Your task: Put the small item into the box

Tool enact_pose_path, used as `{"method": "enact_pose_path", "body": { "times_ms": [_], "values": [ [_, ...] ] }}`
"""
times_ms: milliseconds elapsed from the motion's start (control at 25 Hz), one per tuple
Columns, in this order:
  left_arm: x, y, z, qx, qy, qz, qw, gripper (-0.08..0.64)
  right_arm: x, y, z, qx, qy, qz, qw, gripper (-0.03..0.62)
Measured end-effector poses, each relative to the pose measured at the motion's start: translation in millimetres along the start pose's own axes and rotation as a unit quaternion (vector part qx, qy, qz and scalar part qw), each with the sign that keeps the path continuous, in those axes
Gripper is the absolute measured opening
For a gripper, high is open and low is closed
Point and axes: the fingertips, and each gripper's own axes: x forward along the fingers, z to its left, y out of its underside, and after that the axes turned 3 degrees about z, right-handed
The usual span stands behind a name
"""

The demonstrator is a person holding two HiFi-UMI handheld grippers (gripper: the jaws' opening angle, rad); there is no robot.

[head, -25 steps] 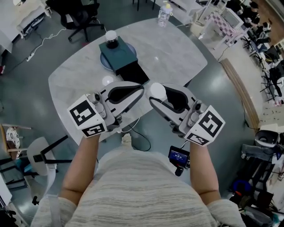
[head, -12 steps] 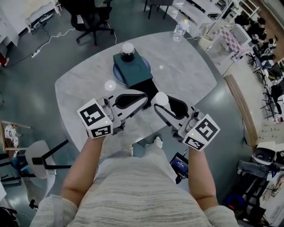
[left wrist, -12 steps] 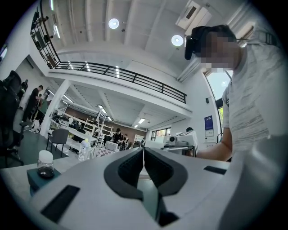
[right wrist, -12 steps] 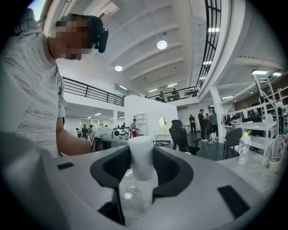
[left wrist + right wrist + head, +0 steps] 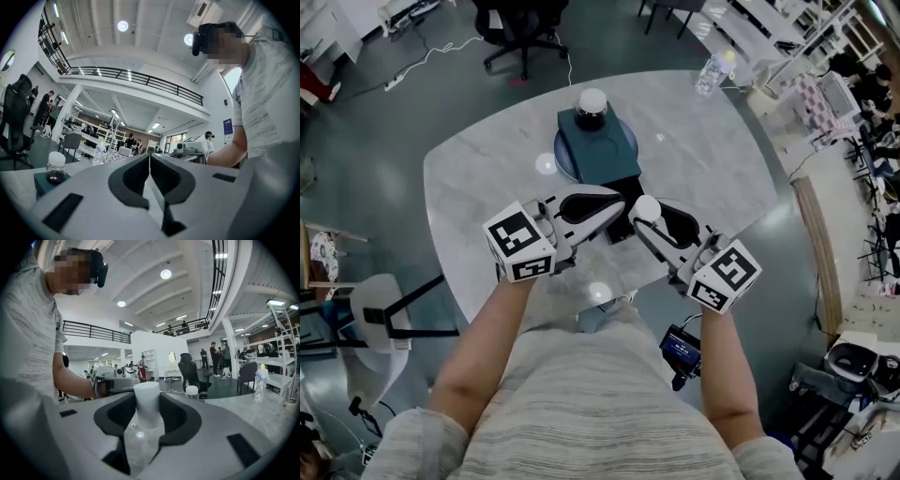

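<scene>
A dark teal box (image 5: 598,148) lies on a round blue plate on the marble table (image 5: 478,206), with its black open part (image 5: 622,187) towards me. A white-capped jar (image 5: 592,101) stands on the box's far end. My right gripper (image 5: 643,216) is shut on a small white cylinder (image 5: 647,207), held just right of the black part. In the right gripper view the cylinder (image 5: 146,404) stands upright between the jaws. My left gripper (image 5: 619,199) is shut and empty, its tips beside the black part; its jaws meet in the left gripper view (image 5: 150,159).
A water bottle (image 5: 712,70) stands at the table's far right edge. An office chair (image 5: 520,23) is beyond the table and a white stool (image 5: 380,319) at its near left. A small device with a lit screen (image 5: 680,345) hangs by my right side.
Both grippers have moved forward over the table toward the box. The right gripper has kept the white cylinder in its jaws; the left has stayed shut.
</scene>
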Motion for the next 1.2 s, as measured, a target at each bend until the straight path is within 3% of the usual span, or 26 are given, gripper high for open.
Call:
{"method": "enact_pose_path", "body": {
  "times_ms": [640, 960, 1200],
  "values": [
    [15, 66, 40, -0.023, -0.064, 0.036, 0.9970, 0.020, 37, 93, -52, 0.028, -0.012, 0.100, 0.995, 0.176],
    [15, 85, 47, -0.032, -0.071, 0.053, 0.9955, 0.021, 52, 131, -64, 0.032, -0.023, 0.157, 0.987, 0.176],
    [20, 90, 52, -0.040, -0.069, 0.053, 0.9954, 0.021, 58, 162, -73, 0.016, -0.018, 0.220, 0.975, 0.176]
  ]
}}
